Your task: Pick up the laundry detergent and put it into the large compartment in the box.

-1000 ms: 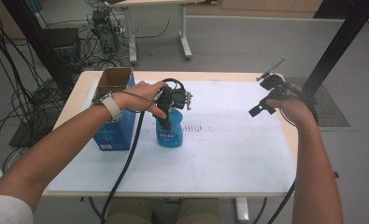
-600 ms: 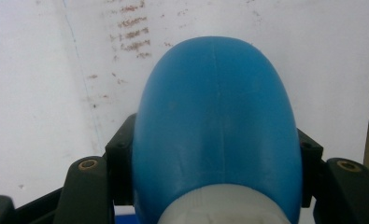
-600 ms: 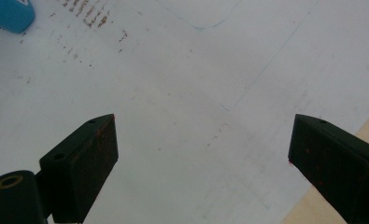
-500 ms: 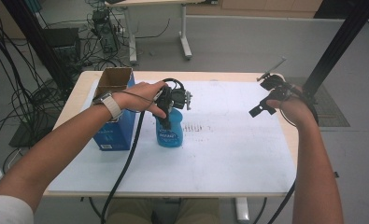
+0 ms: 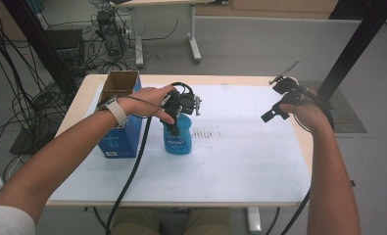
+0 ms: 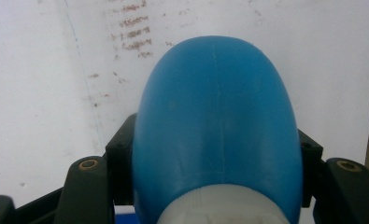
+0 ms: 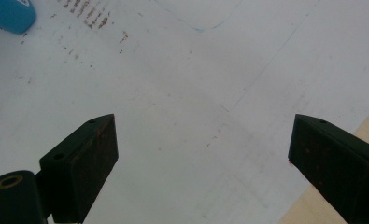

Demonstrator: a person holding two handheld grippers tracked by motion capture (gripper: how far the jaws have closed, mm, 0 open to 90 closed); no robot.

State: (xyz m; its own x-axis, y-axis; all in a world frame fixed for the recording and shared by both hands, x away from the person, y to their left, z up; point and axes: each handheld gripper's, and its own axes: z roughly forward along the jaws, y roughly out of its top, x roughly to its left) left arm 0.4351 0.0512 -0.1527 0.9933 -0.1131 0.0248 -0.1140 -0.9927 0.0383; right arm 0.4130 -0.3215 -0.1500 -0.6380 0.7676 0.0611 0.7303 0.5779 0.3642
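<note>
Tabletop [image 5: 240, 166] with white sheet covers most of the high view. Blue box [image 5: 118, 128], top flaps open, stands at its left edge. Blue bottle [image 5: 177, 139] upright just right of the box, left of centre. Left gripper [image 5: 174, 120] comes down on it from above, jaws just closed and clamped on both sides of the bottle [image 6: 217, 126]. Right gripper [image 5: 279, 105] at right of frame, well apart from the bottle, jaws spread wide with nothing between over the white sheet [image 7: 191, 121].

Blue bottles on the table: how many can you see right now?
1. The blue bottle stands left of centre on the table, clamped in the left hand-held gripper, beside the blue box. The box's inside is hidden.
</note>
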